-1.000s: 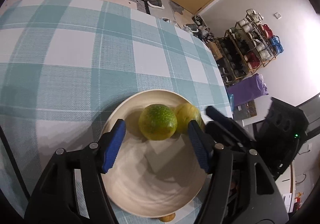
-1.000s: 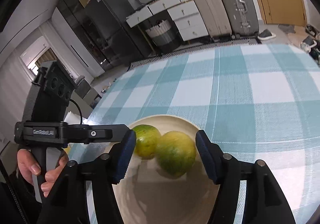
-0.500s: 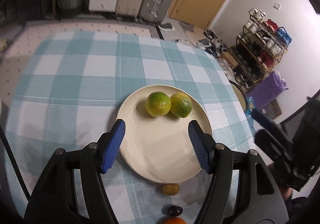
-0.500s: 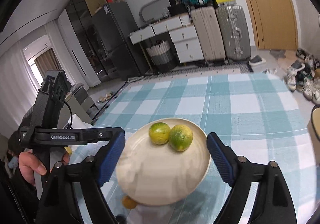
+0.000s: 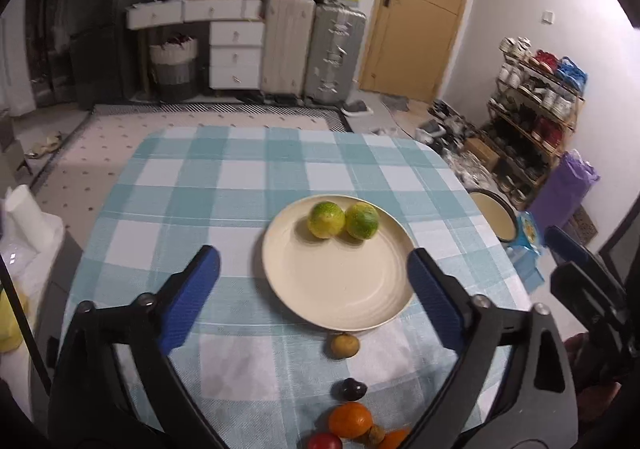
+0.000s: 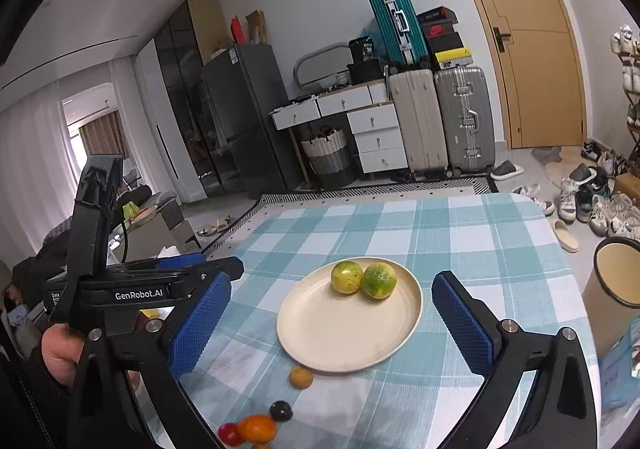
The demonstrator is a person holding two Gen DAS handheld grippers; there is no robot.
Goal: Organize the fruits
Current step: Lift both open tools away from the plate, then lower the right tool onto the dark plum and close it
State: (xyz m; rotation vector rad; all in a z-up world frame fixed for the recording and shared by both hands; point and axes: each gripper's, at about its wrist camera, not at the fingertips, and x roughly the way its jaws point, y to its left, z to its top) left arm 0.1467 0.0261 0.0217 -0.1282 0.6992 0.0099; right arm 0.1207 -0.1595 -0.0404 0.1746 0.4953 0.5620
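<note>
left gripper [image 5: 314, 277] jaws spread, empty | right gripper [image 6: 332, 319] same | two green citrus [image 6: 362, 277] touching at far rim of plate [image 6: 340, 345], mid-table | loose fruits [image 5: 348, 401] at near table edge | round, firm, likely roll: pinch across widest part, gently

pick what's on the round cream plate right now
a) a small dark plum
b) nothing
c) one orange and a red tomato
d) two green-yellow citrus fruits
d: two green-yellow citrus fruits sit touching at the far side of the round cream plate; the other fruits lie on the checked tablecloth.
</note>
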